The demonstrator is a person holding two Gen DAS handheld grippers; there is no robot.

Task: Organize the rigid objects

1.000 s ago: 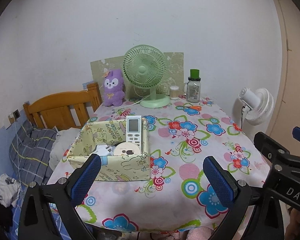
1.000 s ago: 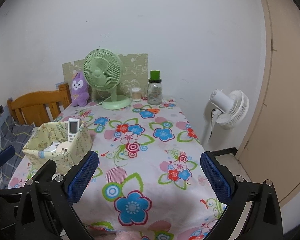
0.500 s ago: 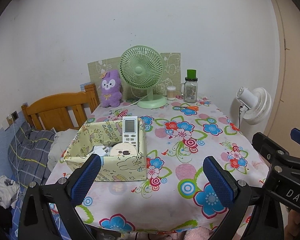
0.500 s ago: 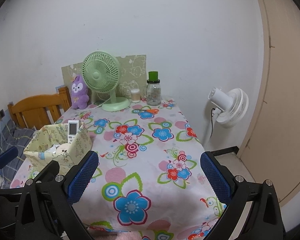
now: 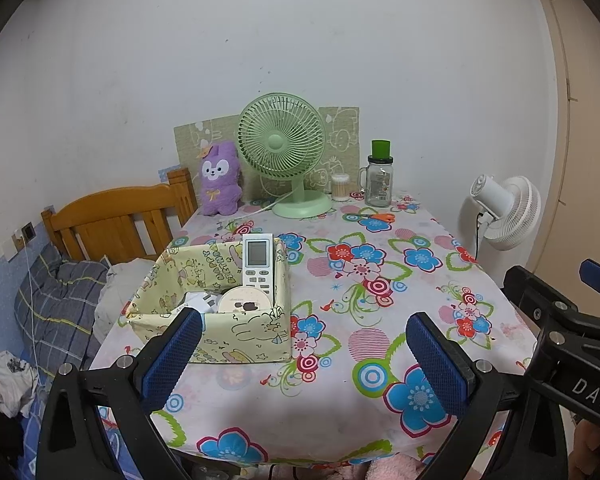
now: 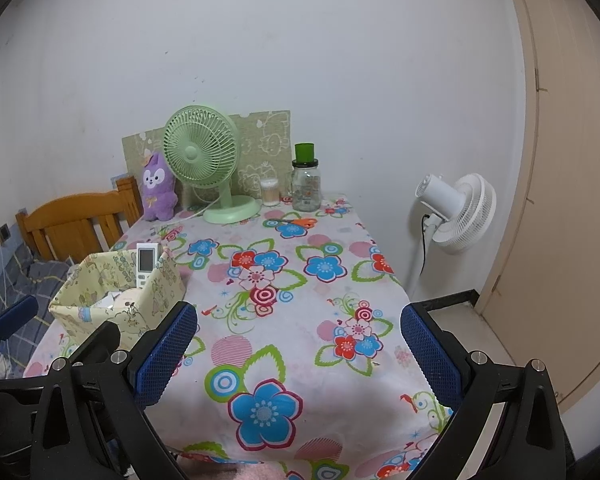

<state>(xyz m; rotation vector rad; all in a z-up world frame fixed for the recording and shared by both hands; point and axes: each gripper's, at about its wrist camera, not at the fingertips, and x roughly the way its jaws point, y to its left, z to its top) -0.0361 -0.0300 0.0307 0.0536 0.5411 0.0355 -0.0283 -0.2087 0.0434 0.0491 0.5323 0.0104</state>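
Both grippers have backed off; box stands nearest the left gripper.

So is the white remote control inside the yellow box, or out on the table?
Inside: the remote control stands upright against the yellow box's back wall.

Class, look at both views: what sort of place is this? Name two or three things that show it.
Most likely a bedroom in a home. A wooden bed headboard with rumpled bedding stands beside a table in a floral tablecloth, which holds a purple plush toy and a green desk fan.
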